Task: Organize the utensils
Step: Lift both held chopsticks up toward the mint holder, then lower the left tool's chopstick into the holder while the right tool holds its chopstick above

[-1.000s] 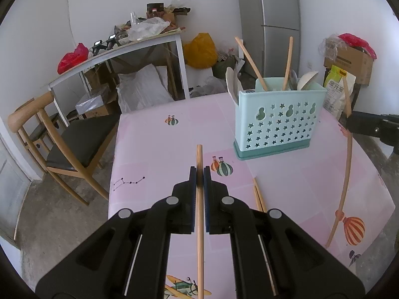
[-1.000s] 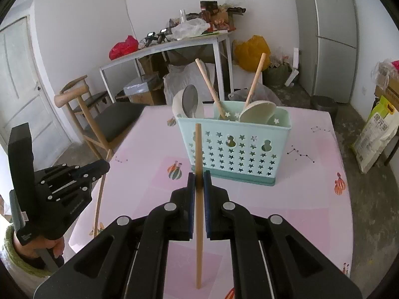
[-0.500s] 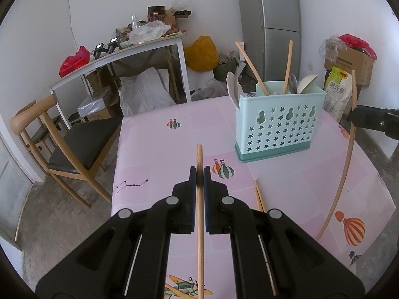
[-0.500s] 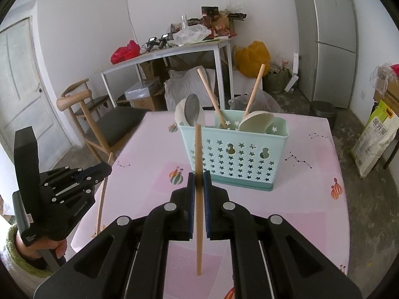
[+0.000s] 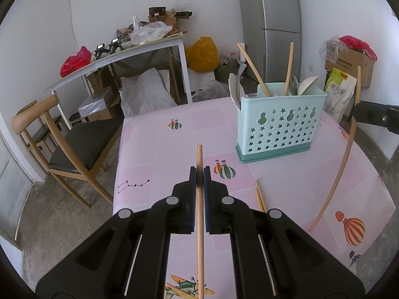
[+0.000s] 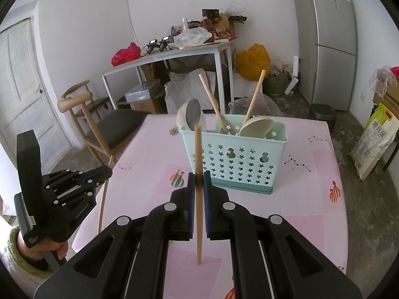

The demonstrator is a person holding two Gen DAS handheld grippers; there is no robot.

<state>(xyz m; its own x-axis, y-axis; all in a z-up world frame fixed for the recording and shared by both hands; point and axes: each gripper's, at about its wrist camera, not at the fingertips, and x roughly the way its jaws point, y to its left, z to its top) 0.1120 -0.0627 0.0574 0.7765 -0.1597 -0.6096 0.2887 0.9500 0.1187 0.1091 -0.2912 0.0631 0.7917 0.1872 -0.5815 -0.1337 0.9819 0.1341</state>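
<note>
Both tools have risen since a second ago. Left tool [image 5: 199, 172] clenched on a chopstick [image 5: 199, 214]; right tool [image 6: 199, 177] clenched on another [image 6: 198, 199], nearing the caddy [image 6: 237, 159] on the worktop [image 6: 311, 199]; insertion pending.

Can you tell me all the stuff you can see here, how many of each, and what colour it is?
utensil holder: 1, mint green with star holes, on the table
table: 1, pink cloth with balloon pictures
held chopsticks: 2, wooden, one in each gripper
loose chopsticks: 2, wooden, lying on the table by the left gripper
spoons in the holder: several, white and grey; exact count unclear
chair: 1, wood with dark seat, left of table
fridge: 1, grey, back right
side table: 1, white, cluttered, by the wall
left gripper: 1, black, shut on a chopstick
right gripper: 1, black, shut on a chopstick
</note>
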